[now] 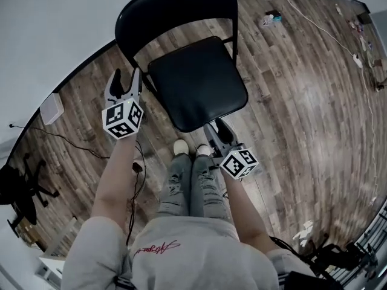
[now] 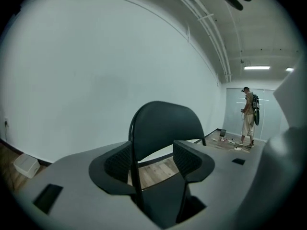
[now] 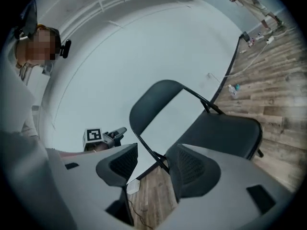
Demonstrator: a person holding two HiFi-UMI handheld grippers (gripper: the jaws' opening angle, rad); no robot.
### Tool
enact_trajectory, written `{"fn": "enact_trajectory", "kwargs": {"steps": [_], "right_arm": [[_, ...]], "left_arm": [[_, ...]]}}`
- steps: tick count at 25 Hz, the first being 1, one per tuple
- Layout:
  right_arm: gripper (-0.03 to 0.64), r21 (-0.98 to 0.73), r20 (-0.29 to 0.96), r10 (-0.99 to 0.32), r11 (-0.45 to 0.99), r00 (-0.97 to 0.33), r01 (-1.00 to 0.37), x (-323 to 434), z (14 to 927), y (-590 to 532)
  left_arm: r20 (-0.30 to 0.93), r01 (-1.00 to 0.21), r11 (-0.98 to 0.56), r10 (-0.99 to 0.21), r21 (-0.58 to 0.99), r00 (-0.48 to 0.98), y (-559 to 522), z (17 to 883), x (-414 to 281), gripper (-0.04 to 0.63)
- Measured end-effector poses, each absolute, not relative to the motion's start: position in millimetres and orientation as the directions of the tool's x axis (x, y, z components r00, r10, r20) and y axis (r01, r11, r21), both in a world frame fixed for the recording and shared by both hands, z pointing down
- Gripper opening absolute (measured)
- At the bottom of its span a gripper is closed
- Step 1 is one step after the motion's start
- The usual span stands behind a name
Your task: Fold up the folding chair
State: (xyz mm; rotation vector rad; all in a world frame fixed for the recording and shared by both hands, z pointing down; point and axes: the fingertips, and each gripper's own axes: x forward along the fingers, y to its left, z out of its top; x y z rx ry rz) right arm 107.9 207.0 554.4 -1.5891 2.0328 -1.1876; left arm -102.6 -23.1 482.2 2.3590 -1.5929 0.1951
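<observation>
Nearest, the person's shoes (image 1: 188,148) are standing together on the wooden floor (image 1: 290,101), just in front of the folding chair (image 1: 199,83), which is standing unfolded with its seat level.

The right gripper (image 1: 216,129) is reaching in at the front right corner of the seat (image 3: 225,133), close under its edge. Its jaws are standing apart and are gripping nothing. In the right gripper view a thin frame tube (image 3: 152,153) is crossing the gap between them at a slant, nearer the right pad, and I cannot tell whether it is touching.

The left gripper (image 1: 127,77) is hovering beside the seat's left edge, by the side of the backrest (image 1: 175,8). Its jaws are also standing wide apart. The backrest's upright side tube (image 2: 135,162) is running through the gap, closer to the left pad (image 2: 117,163), with neither pad pressing on it.

Beyond the chair, a white box (image 1: 52,108) is lying by the pale wall (image 2: 96,71), and far off another person (image 2: 248,116) is standing.
</observation>
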Motion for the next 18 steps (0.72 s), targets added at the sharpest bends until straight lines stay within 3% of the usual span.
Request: {"fn": "enact_trajectory", "kwargs": {"steps": [7,13,18], "right_arm": [[0.244,-0.784,0.408,-0.864,-0.165,-0.297,-0.598,129,695,221],[0.258,-0.816,0.460,-0.866,-0.323,-0.198,-0.480,140,760,224],[0.259,-0.867,0.410,-0.895,-0.324,-0.174,-0.379,150,773,215]], "left_arm": [[0.309,-0.939,-0.311,-0.887,0.148,0.343,-99,556,-117,0.270],[0.307,-0.924,-0.370,-0.872,0.094,0.381,-125,579,-97,0.270],[0.293,-0.921,-0.376,-0.874,0.097,0.388,-143,581,-84,0.268]]}}
